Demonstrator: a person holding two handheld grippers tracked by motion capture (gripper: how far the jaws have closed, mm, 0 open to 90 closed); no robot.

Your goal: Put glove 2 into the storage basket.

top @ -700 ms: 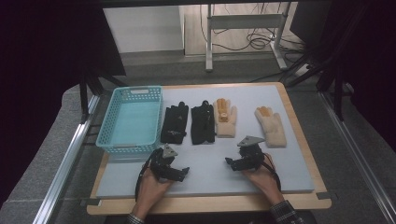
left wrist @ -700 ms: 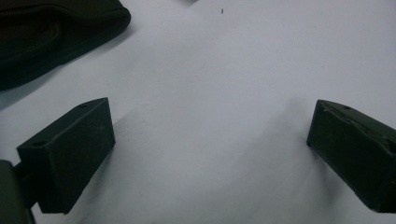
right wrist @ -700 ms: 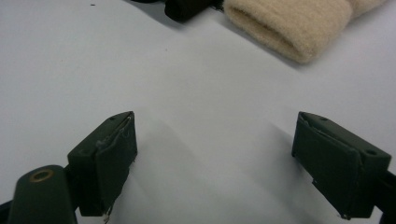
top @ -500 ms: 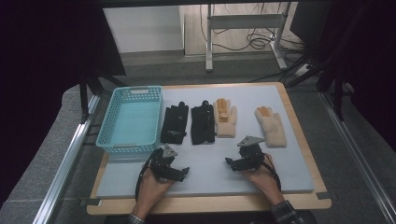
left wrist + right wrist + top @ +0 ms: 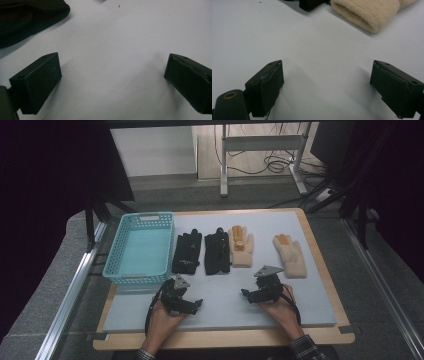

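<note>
A light blue basket [image 5: 141, 249] is seen on a pale grey-white mat [image 5: 220, 305]. Two black gloves [image 5: 187, 252] [image 5: 217, 251] and two cream gloves [image 5: 241, 246] [image 5: 289, 255] with orange-tinted fingers are shown.

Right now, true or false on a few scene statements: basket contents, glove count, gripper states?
1. The blue basket holds a glove. False: it is empty.
2. Four gloves lie in a row right of the basket: two black gloves and two cream gloves. True.
3. The left gripper is shut on a black glove. False: its jaws stand open over bare table.
4. The right gripper is open and holds nothing. True.
5. The two cream gloves touch each other. False: a gap separates them.
</note>
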